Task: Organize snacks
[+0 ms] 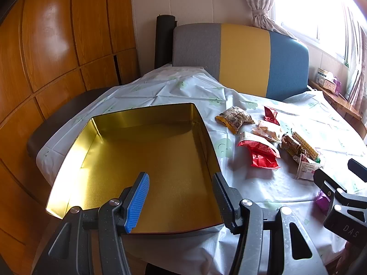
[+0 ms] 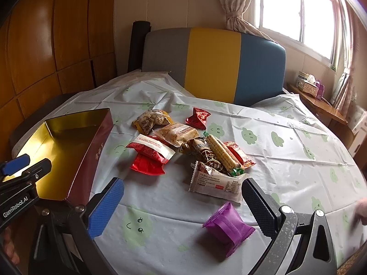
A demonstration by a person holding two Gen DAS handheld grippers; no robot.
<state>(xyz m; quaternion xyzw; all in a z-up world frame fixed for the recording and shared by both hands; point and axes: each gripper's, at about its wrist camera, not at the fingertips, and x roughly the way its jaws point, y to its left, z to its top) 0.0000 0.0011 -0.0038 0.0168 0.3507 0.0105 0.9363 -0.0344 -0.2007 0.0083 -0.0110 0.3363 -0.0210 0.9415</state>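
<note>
I am working at the desk, which is wearing a pale cloth printed with green clouds. That cloth is serving as the staging surface for everything still to be sorted.

The gold-lined tin is sitting at the desk's left side, open side up and with nothing in it; I judge it is placed there as the receiving container, near enough for either arm to reach. My left hand-held gripper is hovering over the tin's near right corner with its jaws parted and nothing between them. The right finger is standing close to the tin's right wall; whether it touches I cannot tell.

The snack pile is lying loose on the cloth just right of the tin, packets overlapping (red, white, brown and clear wrappers). None is in the tin yet, so sorting is only starting.

The purple packet is lying apart from the pile, nearest to me. My right hand-held gripper is standing fully open above it, gripping nothing, so this looks like the first pick.
</note>
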